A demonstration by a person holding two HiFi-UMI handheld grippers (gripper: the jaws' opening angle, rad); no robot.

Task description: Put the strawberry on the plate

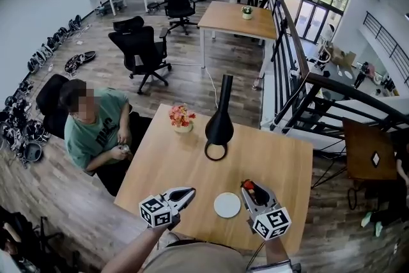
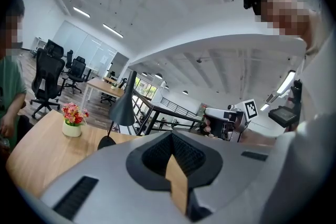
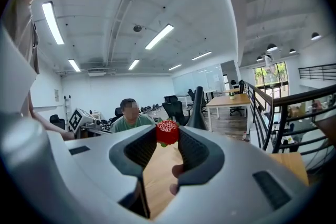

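Observation:
A red strawberry (image 3: 167, 132) is pinched between the tips of my right gripper (image 3: 168, 138), which is shut on it. In the head view the strawberry (image 1: 248, 187) hangs just right of a small white plate (image 1: 227, 205), over the wooden table (image 1: 287, 156) near its front edge. The plate has nothing on it. My left gripper (image 1: 189, 191) hovers just left of the plate. In the left gripper view, the jaws of my left gripper (image 2: 171, 137) meet with nothing between them.
A black lamp (image 1: 219, 121) with a ring base stands mid-table. A small pot of flowers (image 1: 182, 118) sits to its left. A person in a green shirt (image 1: 96, 131) sits at the table's left side. Office chairs and other tables stand farther back, and a railing runs on the right.

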